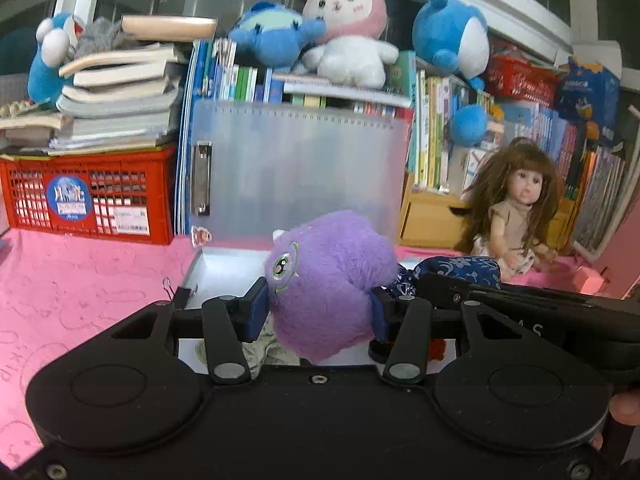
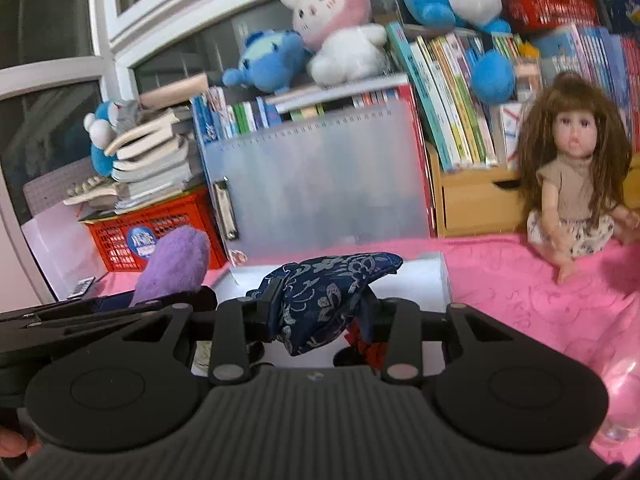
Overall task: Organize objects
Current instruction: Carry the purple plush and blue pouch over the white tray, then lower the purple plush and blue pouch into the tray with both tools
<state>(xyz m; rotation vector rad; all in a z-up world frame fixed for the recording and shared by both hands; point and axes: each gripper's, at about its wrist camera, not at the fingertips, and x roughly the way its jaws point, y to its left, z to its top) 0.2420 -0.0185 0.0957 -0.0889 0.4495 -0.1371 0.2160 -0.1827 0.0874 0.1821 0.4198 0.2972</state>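
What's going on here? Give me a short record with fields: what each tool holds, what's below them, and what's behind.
left tool: shut on purple plush toy
right tool: shut on blue patterned cloth pouch
below: open silver box on a pink tablecloth
behind: translucent folder, shelved books, red crate
doll: seated on the cloth, right side
on top of books: pink-and-white bunny plush
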